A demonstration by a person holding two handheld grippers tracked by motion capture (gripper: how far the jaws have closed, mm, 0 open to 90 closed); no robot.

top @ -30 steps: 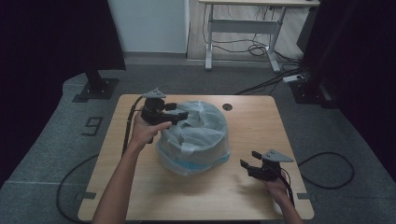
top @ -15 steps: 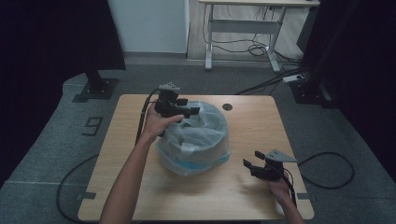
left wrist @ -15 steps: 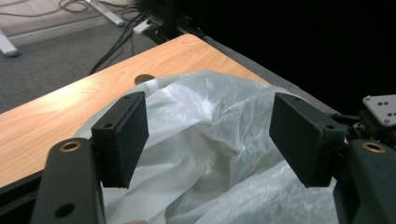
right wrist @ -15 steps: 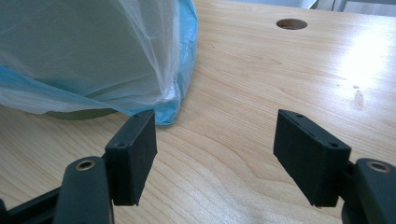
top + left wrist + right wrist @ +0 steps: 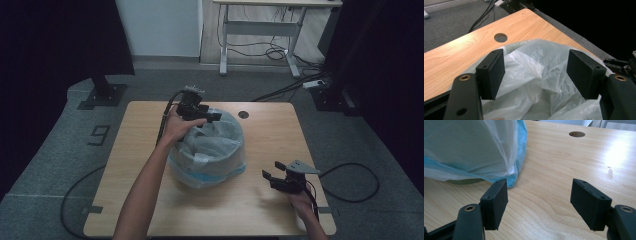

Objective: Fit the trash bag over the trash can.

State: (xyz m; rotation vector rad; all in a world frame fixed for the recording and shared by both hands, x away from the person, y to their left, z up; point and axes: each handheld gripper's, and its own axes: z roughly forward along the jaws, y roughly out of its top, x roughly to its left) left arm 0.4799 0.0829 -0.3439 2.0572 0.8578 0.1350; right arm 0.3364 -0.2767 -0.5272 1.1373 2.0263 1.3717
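Note:
A round bin wrapped in a translucent plastic bag [image 5: 207,150] with a blue lower edge stands mid-table. My left gripper [image 5: 210,120] hovers over the bag's far top and points right. In the left gripper view its jaws [image 5: 536,72] stand apart with crumpled bag [image 5: 536,60] beyond them; they have just been closing slightly, and no pad presses the plastic. My right gripper [image 5: 271,170] rests low near the table's front right, open. In the right gripper view it [image 5: 539,202] faces bare wood, with the bag [image 5: 474,147] and the bin's dark base [image 5: 464,181] at the upper left.
The wooden table [image 5: 280,130] has a round cable hole [image 5: 243,114] at the far middle, also visible as the hole [image 5: 500,37] and the hole [image 5: 577,134]. Cables trail from both grippers off the table. Beyond are a grey floor, a desk frame and dark curtains.
My left gripper has moved from the bin's left side toward the far right, over the bag's top. The right gripper has stayed where it was.

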